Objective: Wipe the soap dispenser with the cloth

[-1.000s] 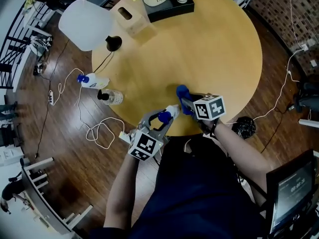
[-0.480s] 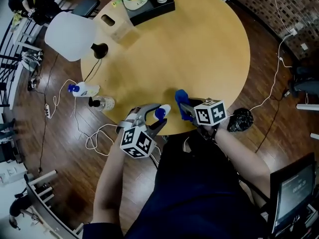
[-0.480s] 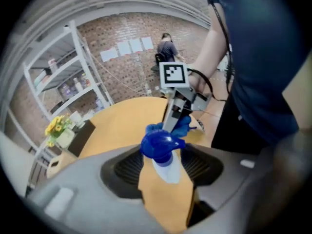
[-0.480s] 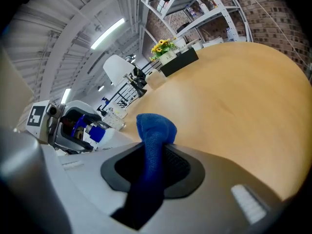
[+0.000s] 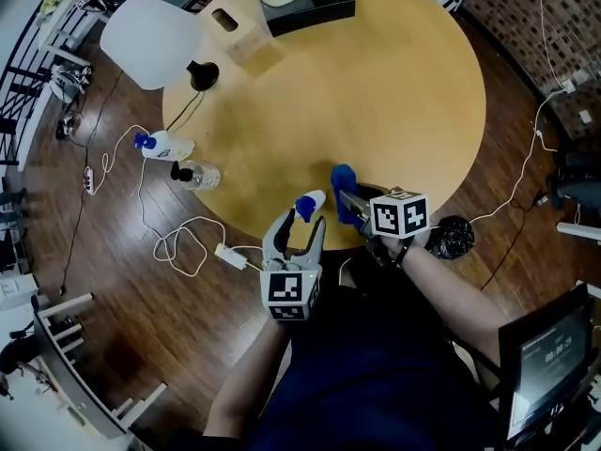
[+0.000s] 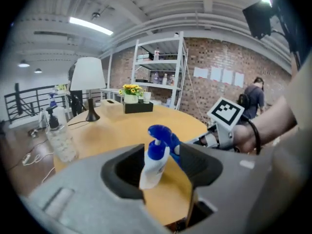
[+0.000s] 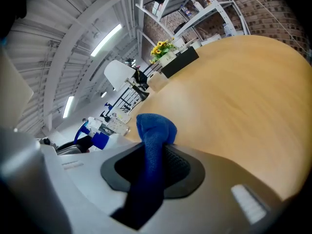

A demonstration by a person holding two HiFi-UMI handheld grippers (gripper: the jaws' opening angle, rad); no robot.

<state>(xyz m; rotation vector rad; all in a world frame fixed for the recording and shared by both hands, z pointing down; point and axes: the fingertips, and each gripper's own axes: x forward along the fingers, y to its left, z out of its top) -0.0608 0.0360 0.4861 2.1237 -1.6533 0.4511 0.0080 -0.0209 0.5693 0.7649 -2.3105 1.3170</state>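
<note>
At the table [image 5: 376, 92] edge, left tool [image 5: 299, 225] just opened round soap dispenser [image 5: 308, 205] — right tool [image 5: 349, 203] clenches cloth [image 5: 342, 178].

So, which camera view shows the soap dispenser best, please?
The left gripper view: the soap dispenser sits close and central. The head view shows it small; the right gripper view, mainly its blue pump.

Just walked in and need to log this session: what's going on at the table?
A person works at the round wooden table with a gripper in each hand. The right gripper is shut on a blue cloth, held close beside the soap dispenser. The left gripper has just been opening its jaws. The dispenser stands between them near the table's edge, with a gap on one side, so it is not clamped.
</note>
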